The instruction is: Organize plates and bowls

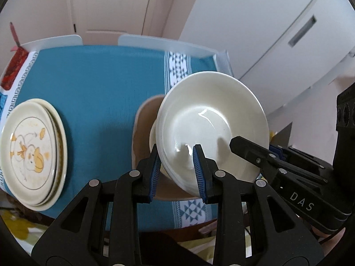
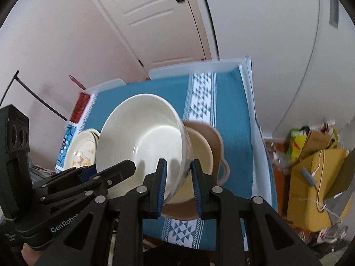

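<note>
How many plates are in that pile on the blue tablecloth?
3 show, all in one pile at the tablecloth left edge, left of the white bowl: the cartoon-printed one on top, two more rims beneath. Others may be hidden.

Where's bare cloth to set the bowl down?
Bare blue tablecloth lies between the plate stack and the tan tray, and beyond both toward the far edge. It is crowded around the tray, where both grippers hold the white bowl.

Tilted cream bowls [image 1: 213, 119], lifted, right of stacked plates [image 1: 31, 150].
</note>
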`<state>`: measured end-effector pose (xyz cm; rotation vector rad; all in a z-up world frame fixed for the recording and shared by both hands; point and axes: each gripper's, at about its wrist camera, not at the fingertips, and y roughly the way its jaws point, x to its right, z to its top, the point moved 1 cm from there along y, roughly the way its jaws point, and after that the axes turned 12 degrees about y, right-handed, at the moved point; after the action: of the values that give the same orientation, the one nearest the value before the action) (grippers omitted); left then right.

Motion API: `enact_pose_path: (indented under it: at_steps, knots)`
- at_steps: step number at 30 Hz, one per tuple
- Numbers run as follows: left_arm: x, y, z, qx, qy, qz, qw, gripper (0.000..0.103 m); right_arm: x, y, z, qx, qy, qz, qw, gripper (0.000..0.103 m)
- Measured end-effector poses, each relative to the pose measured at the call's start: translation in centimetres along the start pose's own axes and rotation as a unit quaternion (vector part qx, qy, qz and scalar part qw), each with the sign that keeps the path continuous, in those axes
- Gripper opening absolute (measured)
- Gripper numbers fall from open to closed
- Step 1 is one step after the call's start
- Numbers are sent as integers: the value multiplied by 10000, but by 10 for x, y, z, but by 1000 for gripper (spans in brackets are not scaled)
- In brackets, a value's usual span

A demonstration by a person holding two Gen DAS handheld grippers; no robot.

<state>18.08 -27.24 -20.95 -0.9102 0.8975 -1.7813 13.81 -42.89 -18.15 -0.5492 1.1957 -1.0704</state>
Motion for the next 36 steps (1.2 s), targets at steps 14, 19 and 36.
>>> enact_pose_path:
  at_steps: [14,19,36]
  knots:
    - [14,36,5,-514,894,580,9930,26,19,33,-5,-210,138,-289,9993,21]
    - [12,42,12,-561,1084,730,9898,26,20,35,-5,-265,161,-337,9990,21]
    - [14,43,15,-716,1375,988,9830,26,18,34,-8,-401,152,-424,9982,21]
